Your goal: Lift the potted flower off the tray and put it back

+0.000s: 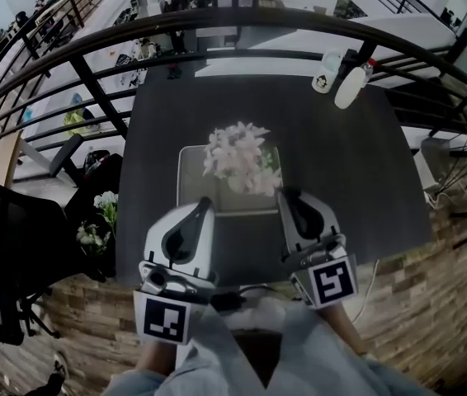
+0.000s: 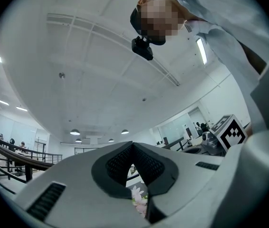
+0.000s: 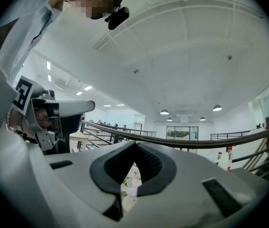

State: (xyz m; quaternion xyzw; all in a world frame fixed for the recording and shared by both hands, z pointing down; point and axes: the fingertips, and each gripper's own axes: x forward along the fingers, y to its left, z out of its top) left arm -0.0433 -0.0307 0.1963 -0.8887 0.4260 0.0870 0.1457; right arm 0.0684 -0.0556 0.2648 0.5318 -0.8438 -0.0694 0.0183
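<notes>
The potted flower (image 1: 238, 157), a bunch of white and pale pink blooms, stands on the grey tray (image 1: 188, 172) in the middle of the dark table; the blooms hide its pot. My left gripper (image 1: 203, 205) is shut, its tip at the tray's near left edge, with nothing in it. My right gripper (image 1: 287, 195) is shut too, its tip by the tray's near right corner, just below the blooms. In the left gripper view the jaws (image 2: 132, 148) meet and a few petals (image 2: 138, 197) show through the slit below. In the right gripper view the jaws (image 3: 135, 146) look the same.
Two white bottles (image 1: 327, 71) (image 1: 351, 85) stand at the table's far right edge. A black railing (image 1: 217, 23) curves behind the table. A black chair (image 1: 2, 246) and another flower bunch (image 1: 101, 217) are at the left, off the table.
</notes>
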